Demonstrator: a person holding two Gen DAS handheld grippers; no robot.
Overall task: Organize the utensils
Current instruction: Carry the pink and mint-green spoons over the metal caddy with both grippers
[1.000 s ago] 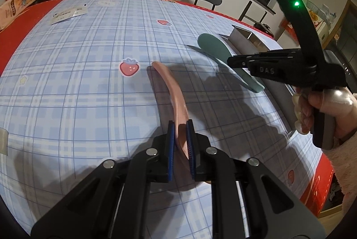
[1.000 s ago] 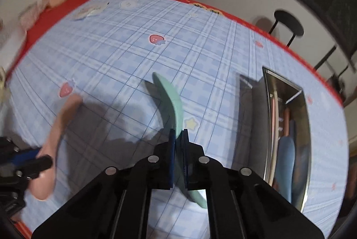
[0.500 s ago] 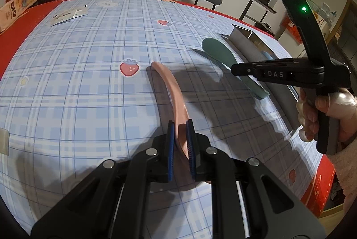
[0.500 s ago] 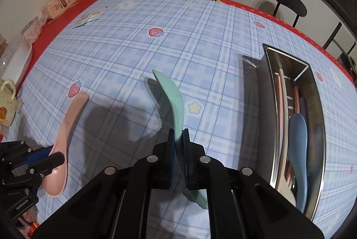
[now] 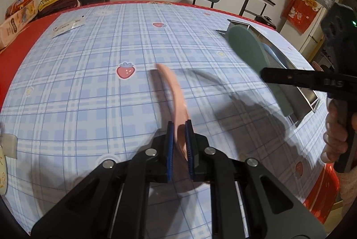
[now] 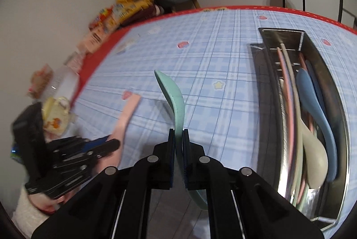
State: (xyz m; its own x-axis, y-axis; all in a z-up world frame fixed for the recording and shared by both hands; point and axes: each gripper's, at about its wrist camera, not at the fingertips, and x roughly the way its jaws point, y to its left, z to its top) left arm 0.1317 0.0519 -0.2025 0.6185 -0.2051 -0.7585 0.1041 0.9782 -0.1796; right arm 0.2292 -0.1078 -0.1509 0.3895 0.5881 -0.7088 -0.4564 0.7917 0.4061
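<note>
Left wrist view: the left gripper (image 5: 179,138) pinches the pink spoon (image 5: 176,94), still low over the tabletop (image 5: 78,87), while the green spoon (image 5: 250,49) has swung up toward the steel tray (image 5: 310,98).

Right wrist view: the right gripper (image 6: 178,145) is clamped on the green spoon (image 6: 176,105), now lifted beside the tray (image 6: 334,94), which already holds blue, beige and pink spoons. Drop-off looks close.
</note>
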